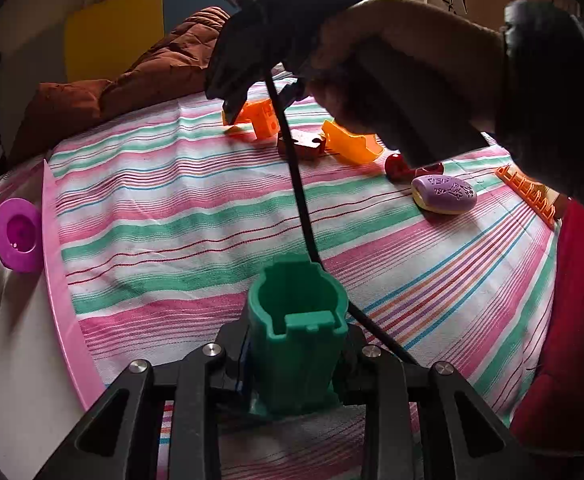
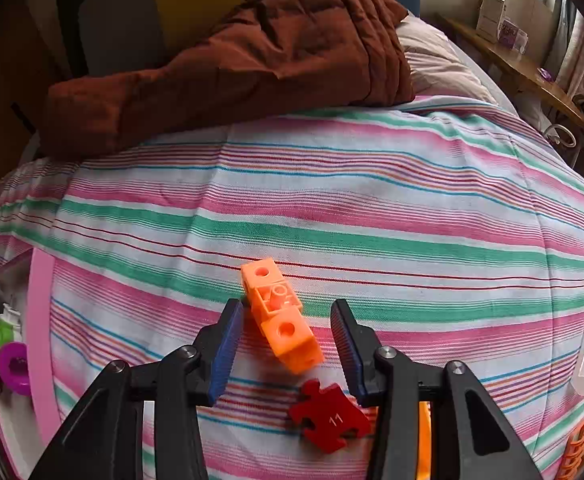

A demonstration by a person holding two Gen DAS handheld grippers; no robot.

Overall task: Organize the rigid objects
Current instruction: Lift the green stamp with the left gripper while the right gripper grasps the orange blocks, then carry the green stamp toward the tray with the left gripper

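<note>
Orange blocks (image 2: 277, 316) lie on the striped cloth (image 2: 372, 208) between your right gripper's (image 2: 287, 344) open jaws, a red puzzle piece (image 2: 330, 420) just beside them. Your left gripper (image 1: 298, 360) is clamped on a green cup (image 1: 298, 320); a black cable (image 1: 300, 200) crosses ahead.

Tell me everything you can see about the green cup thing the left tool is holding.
The green cup is a teal-green, matte, hard-plastic-looking container, roughly cylindrical and open-topped, with a thick rim notched by a rectangular tab at the near side and another cut at the back. It looks empty. It stands about upright, clamped between the fingers of the left tool, above the striped cloth; whether its base touches the cloth is hidden. A black cable runs just behind it.
</note>
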